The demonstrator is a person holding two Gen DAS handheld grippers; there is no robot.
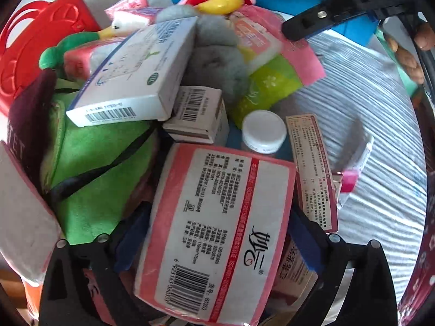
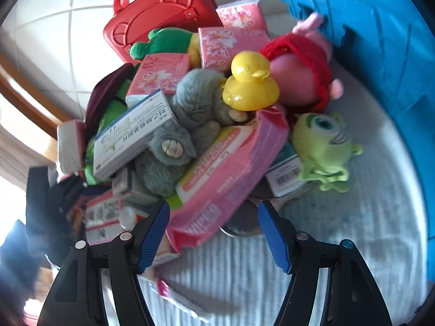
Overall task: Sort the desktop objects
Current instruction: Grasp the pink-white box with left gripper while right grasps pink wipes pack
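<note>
Right wrist: wipes pack (image 2: 217, 179) reads "WIPES".

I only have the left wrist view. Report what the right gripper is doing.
Observer: The right gripper is open, its fingers on either side of the near end of the pink wipes pack, not closed on it.
Operator: My left gripper has the pink tissue pack. Name any toy I can't see.
Observer: A green one-eyed plush lies on the pale mat beside the pile, just past the wipes pack.
</note>
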